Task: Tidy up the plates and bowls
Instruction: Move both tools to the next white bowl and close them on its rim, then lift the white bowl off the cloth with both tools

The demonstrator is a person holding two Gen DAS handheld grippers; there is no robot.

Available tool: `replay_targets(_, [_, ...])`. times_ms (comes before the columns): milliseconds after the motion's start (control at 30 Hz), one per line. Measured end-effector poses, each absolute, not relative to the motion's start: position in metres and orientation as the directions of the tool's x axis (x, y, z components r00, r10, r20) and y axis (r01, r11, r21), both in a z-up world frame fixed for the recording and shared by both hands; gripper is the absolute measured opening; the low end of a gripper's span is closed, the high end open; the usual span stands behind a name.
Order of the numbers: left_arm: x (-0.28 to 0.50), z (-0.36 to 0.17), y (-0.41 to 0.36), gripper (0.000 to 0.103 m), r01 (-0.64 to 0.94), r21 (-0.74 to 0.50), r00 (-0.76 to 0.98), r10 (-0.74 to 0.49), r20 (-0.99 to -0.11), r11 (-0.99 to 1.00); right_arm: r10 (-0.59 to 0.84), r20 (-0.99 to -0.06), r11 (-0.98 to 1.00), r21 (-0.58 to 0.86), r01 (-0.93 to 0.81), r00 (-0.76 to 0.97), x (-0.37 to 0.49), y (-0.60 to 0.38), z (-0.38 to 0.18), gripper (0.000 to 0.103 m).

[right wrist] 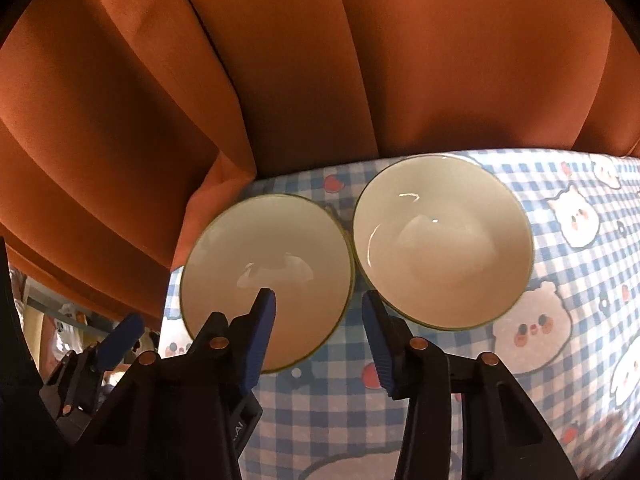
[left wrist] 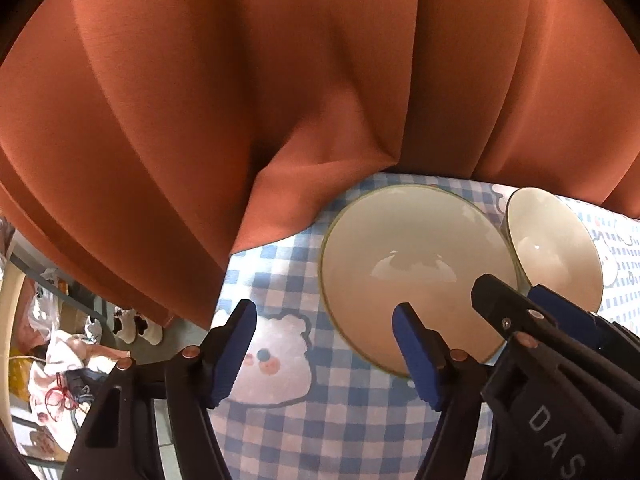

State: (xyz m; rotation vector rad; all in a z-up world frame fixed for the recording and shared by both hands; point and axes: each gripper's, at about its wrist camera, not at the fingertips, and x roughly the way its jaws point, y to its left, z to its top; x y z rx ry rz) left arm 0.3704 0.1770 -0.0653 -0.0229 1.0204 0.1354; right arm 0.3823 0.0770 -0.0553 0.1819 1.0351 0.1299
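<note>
Two white bowls with thin green rims stand side by side, almost touching, on a blue checked tablecloth (right wrist: 340,420). The left bowl (left wrist: 400,248) (right wrist: 264,248) is wider and shallower than the right bowl (left wrist: 556,248) (right wrist: 440,240). My left gripper (left wrist: 324,344) is open: its right finger hangs over the left bowl's near rim, its left finger over the cloth. My right gripper (right wrist: 320,332) (left wrist: 512,292) is open astride the left bowl's right rim, one finger over that bowl, the other by the gap between the bowls. No pad presses on a rim.
An orange curtain (left wrist: 240,80) hangs right behind the bowls and drapes onto the table's far left corner. The table's left edge drops to a floor with clothes, bags and shoes (left wrist: 60,360). Bear-print cloth (right wrist: 560,320) stretches to the right of the bowls.
</note>
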Motion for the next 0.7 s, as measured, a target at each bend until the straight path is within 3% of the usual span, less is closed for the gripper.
replay_targets(67, [0.374,-0.068,0.176,0.071,-0.111,0.040,0.517,0.092,-0.851,0.993,0.192,-0.843,0.977,0.214,-0.016,0.503,0.389,0.077,-0.059,0.042])
replay_targets(100, [0.377,-0.070,0.176,0.065,-0.115,0.045,0.516,0.098,-0.851,0.992,0.195,-0.844,0.976,0.217,-0.014,0.499,0.392,0.077,-0.060,0.039])
replay_targets(367, [0.394,-0.082,0.180,0.050,-0.114,0.009,0.490,0.064,-0.869,0.993,0.182,-0.838,0.979,0.206,-0.011,0.515,0.396,0.078,-0.063,0.034])
replay_targets(500, [0.398,-0.087,0.179,0.030,-0.099,-0.015,0.470,0.033,-0.882,0.995,0.167,-0.839,0.982,0.190,-0.010,0.518,0.401,0.078,-0.068,0.030])
replay_targets(700, [0.392,-0.087,0.175,0.029,-0.075,-0.008,0.476,0.029,-0.879,0.997,0.168,-0.850,0.982,0.186,-0.014,0.500,0.405,0.074,-0.076,0.023])
